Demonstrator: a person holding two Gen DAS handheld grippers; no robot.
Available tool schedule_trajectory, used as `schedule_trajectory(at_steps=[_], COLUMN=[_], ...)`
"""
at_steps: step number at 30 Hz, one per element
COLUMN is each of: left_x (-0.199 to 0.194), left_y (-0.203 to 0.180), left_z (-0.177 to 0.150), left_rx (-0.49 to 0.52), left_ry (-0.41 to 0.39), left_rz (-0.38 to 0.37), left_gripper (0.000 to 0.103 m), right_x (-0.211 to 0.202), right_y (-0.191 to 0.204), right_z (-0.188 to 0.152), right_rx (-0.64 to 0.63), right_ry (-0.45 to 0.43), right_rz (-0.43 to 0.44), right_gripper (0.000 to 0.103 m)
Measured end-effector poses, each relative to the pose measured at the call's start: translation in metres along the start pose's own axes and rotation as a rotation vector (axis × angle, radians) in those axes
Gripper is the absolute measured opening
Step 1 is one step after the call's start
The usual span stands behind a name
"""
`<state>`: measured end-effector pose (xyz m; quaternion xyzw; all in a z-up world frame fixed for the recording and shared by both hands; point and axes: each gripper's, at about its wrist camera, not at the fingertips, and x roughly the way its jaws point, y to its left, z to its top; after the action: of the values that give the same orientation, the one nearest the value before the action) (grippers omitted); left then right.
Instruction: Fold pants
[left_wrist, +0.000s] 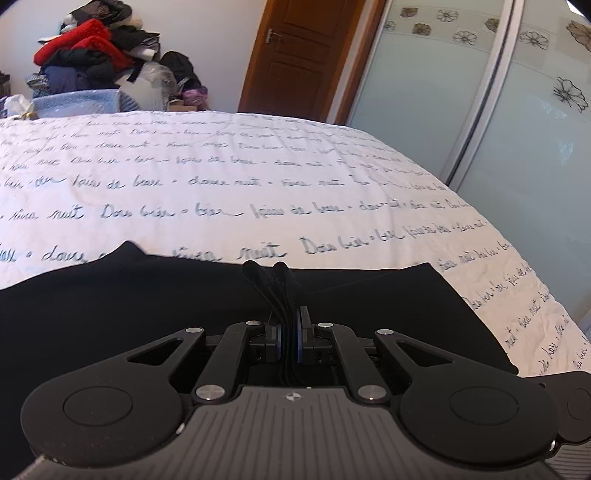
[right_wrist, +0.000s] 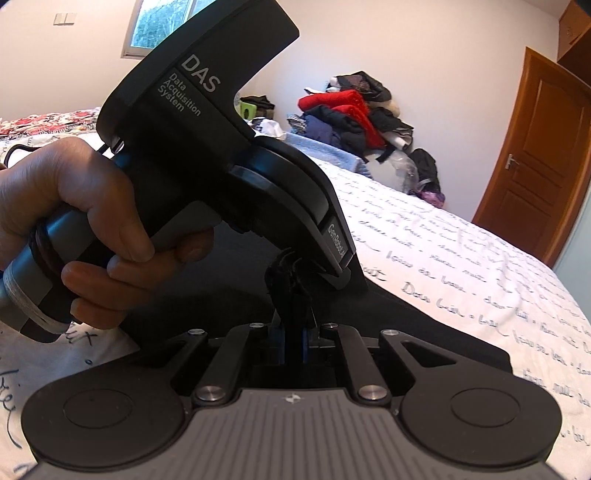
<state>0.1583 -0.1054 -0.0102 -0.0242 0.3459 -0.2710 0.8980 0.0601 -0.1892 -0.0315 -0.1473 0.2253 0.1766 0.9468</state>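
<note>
The body of the left claw carries white lettering: "DAS" and below it "Data Acquisition System"; a grey strip by its head reads "GenRobot.AI". The white bedspread bears rows of cursive script, with "nuit" and "Dors bien" legible; the rest is blurred.

both wrist views low, close over bed, sharing clothes pile

I count one pair of pants, black, on one bed. Two grippers: left, right; one hand showing. One door, one window, one clothes pile.
</note>
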Motion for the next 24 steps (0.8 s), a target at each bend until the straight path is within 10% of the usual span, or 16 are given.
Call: schedule_trajectory(at_steps=[24], left_x=[-0.001], left_y=[0.023], left_z=[-0.009], left_rx=[-0.013], left_ry=[0.000], left_rz=[0.055], left_gripper=[0.012], right_x=[0.011], right_y=[-0.003], right_z=[0.001], right_rx=[-0.008], right_ry=[0.015], right_rz=[0.062], right_gripper=[0.009])
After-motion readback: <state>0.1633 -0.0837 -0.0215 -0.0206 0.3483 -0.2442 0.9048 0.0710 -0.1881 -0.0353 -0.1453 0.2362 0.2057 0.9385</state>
